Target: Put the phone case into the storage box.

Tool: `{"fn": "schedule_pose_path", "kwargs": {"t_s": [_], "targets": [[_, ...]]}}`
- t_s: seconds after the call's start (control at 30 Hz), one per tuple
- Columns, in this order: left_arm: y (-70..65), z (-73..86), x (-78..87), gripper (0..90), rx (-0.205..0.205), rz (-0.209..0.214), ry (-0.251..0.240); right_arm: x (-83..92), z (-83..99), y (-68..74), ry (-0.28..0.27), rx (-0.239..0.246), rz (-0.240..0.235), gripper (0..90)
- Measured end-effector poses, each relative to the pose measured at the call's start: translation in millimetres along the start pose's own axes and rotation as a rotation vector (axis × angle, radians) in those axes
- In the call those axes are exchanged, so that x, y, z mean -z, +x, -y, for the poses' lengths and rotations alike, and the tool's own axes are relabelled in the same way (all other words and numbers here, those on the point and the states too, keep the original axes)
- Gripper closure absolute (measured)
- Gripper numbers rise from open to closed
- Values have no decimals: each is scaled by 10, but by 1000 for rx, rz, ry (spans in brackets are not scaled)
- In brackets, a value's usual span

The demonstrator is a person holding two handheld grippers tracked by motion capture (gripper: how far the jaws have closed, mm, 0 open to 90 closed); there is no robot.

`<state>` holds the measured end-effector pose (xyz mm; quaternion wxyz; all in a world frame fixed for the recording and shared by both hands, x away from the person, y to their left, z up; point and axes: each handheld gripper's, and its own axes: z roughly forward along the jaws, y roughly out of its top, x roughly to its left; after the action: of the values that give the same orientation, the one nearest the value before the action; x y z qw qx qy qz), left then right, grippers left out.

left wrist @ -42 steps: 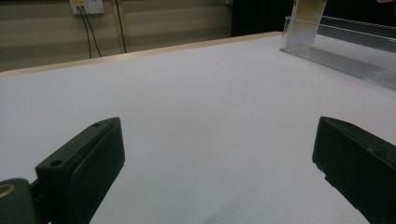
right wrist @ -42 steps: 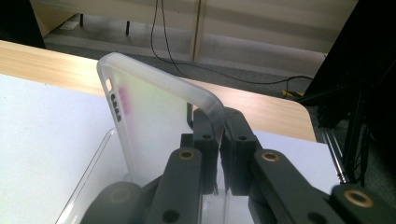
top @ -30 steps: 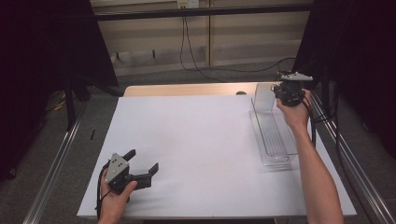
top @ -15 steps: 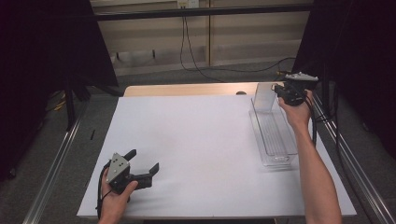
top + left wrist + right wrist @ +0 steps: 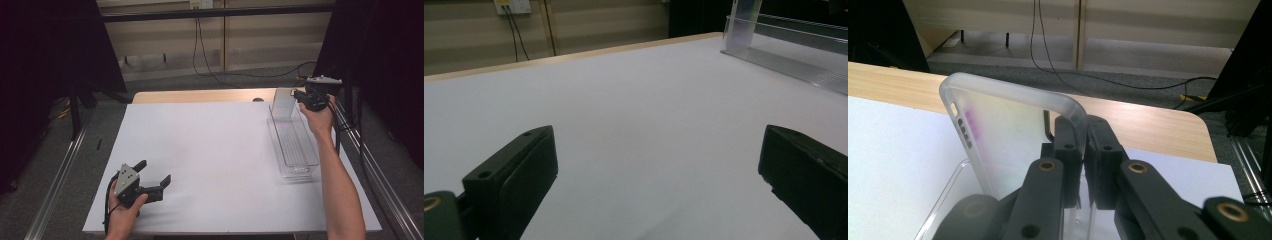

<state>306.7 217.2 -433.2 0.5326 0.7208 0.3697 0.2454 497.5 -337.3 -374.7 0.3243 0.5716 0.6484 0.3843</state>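
A person's right gripper (image 5: pixel 299 94) is clamped on the edge of a frosted translucent phone case (image 5: pixel 1013 135), holding it upright at the far end of a long clear plastic tray (image 5: pixel 295 150) near the right edge of a white table (image 5: pixel 215 145). The left gripper (image 5: pixel 156 173) (well apart from the tray) rests low at the near-left corner, its jaws spread wide with nothing between them.

Dim room, grey floor (image 5: pixel 165 85), black curtains (image 5: pixel 45 55)

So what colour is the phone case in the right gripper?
Frosted clear phone case, faint purple smudge; best in right gripper view.
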Motion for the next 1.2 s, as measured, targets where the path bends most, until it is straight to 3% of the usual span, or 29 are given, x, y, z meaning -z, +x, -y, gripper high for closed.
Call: {"fn": "schedule_pose_path", "kwargs": {"t_s": [0.47, 1.2], "targets": [[-6, 1, -18, 25, -8, 10, 8, -11, -4, 0, 2, -3, -2, 843], [2, 0, 0, 25, -8, 2, 5, 9, 13, -43, 8, -41, -5, 677]]}}
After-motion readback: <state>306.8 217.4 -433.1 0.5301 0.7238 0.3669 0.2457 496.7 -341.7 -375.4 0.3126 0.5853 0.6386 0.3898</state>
